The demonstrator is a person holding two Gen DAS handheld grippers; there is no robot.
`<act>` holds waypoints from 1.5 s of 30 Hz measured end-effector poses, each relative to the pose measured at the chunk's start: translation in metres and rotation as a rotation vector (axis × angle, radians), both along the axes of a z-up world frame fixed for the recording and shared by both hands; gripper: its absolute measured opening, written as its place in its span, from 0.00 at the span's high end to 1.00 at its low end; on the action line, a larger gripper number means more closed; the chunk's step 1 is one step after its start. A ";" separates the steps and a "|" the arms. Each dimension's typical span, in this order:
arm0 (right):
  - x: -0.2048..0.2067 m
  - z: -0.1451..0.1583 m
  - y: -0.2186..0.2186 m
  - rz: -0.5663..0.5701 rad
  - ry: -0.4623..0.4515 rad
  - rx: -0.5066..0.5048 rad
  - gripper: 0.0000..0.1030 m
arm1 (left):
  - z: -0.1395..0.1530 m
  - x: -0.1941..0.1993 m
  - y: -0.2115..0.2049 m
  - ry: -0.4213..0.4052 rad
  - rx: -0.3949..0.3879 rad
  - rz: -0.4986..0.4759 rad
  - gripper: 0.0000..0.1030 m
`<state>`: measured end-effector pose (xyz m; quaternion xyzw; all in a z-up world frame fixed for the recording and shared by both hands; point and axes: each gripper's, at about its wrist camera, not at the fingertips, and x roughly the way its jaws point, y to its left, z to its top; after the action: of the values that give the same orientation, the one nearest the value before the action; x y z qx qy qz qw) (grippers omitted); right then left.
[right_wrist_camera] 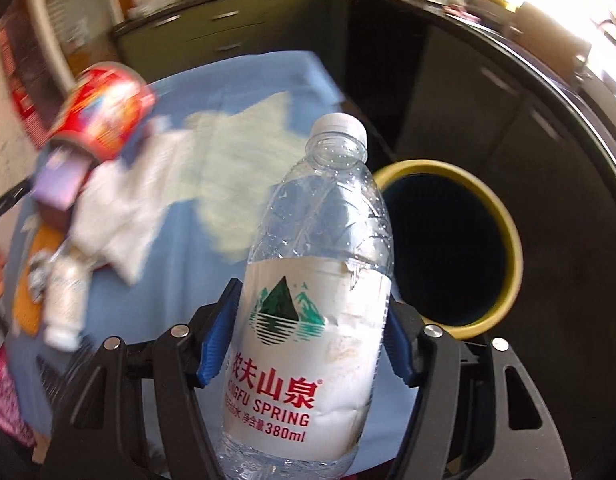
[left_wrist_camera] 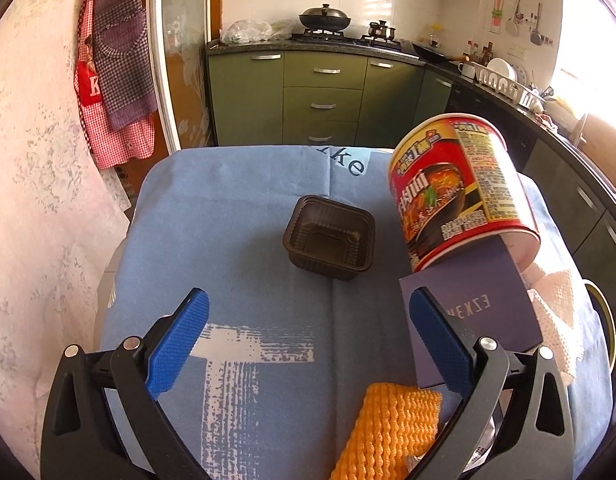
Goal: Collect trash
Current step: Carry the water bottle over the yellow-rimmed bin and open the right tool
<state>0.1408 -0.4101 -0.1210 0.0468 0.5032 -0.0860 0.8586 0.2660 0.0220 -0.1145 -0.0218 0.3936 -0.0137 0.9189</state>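
My right gripper (right_wrist_camera: 308,340) is shut on a clear plastic water bottle (right_wrist_camera: 311,300) with a white label, held near the right edge of the blue-clothed table. A yellow-rimmed trash bin (right_wrist_camera: 511,248) stands just right of the bottle, below table height. My left gripper (left_wrist_camera: 308,332) is open and empty above the cloth. Ahead of it sits a brown plastic tray (left_wrist_camera: 329,238). A red noodle cup (left_wrist_camera: 463,188) lies tilted on a purple box (left_wrist_camera: 475,316) at the right. An orange foam net (left_wrist_camera: 383,432) lies by the right finger.
White crumpled paper (right_wrist_camera: 128,208) and a small white bottle (right_wrist_camera: 64,300) lie on the table's blue cloth (left_wrist_camera: 236,216). Green kitchen cabinets (left_wrist_camera: 319,96) stand behind the table. A dark counter (right_wrist_camera: 507,52) runs along the right.
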 end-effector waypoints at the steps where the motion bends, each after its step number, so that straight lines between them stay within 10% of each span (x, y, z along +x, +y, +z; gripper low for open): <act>1: 0.008 -0.002 -0.020 -0.034 0.010 -0.007 0.40 | 0.001 -0.001 -0.001 -0.001 0.002 -0.004 0.04; 16: 0.096 -0.094 -0.165 -0.216 0.235 0.129 0.39 | 0.035 -0.025 -0.031 -0.020 0.021 -0.085 0.04; 45: 0.021 -0.046 -0.090 -0.058 0.047 0.104 0.32 | 0.015 0.015 -0.046 0.220 -0.100 -0.067 0.04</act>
<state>0.1618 -0.4997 -0.1674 0.1039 0.5253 -0.0859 0.8402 0.2813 -0.0238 -0.0999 -0.0557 0.4912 -0.0615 0.8671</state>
